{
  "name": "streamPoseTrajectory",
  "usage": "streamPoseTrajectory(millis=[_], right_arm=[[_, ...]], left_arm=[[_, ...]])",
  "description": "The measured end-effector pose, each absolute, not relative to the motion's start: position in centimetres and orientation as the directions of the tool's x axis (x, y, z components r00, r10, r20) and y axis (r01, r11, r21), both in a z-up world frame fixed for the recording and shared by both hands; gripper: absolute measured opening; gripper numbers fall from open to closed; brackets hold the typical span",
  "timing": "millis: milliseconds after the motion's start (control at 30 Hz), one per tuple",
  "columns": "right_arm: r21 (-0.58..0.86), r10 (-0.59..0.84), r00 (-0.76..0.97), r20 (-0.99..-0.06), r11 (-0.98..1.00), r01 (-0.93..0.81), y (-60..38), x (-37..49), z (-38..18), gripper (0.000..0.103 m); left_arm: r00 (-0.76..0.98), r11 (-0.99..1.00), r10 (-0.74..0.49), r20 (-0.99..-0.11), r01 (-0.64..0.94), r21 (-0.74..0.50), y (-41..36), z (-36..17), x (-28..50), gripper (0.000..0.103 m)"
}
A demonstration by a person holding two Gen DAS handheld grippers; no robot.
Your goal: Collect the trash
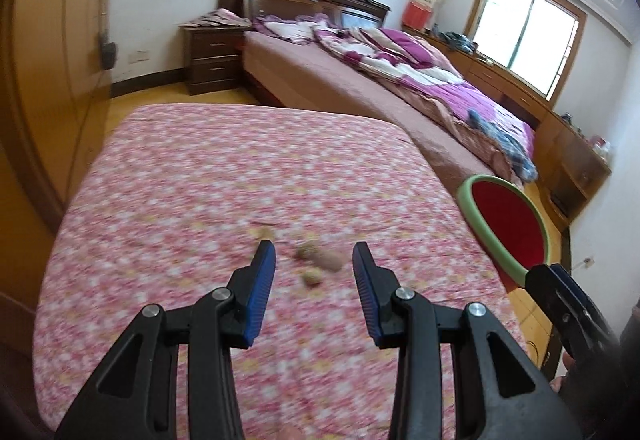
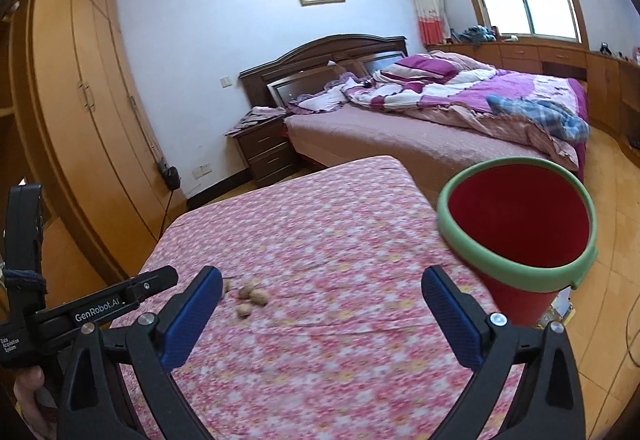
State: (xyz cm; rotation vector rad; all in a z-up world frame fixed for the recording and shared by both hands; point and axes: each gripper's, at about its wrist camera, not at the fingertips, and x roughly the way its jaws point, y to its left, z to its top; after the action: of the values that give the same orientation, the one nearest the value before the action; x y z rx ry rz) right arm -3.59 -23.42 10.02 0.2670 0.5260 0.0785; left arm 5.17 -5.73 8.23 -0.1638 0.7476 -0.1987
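Several small brown nutshell-like scraps (image 1: 318, 263) lie on the pink floral tabletop (image 1: 200, 180); they also show in the right wrist view (image 2: 251, 298). My left gripper (image 1: 314, 260) is open and empty, its tips just short of the scraps, one either side. A red bin with a green rim (image 2: 520, 220) stands off the table's right edge; it also shows in the left wrist view (image 1: 508, 224). My right gripper (image 2: 322, 290) is open and empty above the table, left of the bin.
A bed with purple bedding (image 2: 460, 100) lies beyond the table. A dark nightstand (image 2: 266, 148) stands left of it. Wooden wardrobes (image 2: 80, 80) line the left wall. Low cabinets (image 2: 560, 56) run under the window. Wooden floor surrounds the table.
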Motion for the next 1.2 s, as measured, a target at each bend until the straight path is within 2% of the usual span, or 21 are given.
streamPoseTrajectory(millis=[400, 1200], right_arm=[[0.220, 0.151, 0.858, -0.491, 0.974, -0.046, -20.2, -5.5, 9.3, 0.102], [0.207, 0.139, 0.863, -0.486, 0.977, -0.040, -20.0, -6.0, 9.5, 0.102]], left_arm=[[0.788, 0.994, -0.101, -0.607, 0.048, -0.102, -2.5, 7.9, 2.1, 0.045], [0.802, 0.997, -0.071, -0.593, 0.038, -0.069, -2.8, 8.0, 1.5, 0.045]])
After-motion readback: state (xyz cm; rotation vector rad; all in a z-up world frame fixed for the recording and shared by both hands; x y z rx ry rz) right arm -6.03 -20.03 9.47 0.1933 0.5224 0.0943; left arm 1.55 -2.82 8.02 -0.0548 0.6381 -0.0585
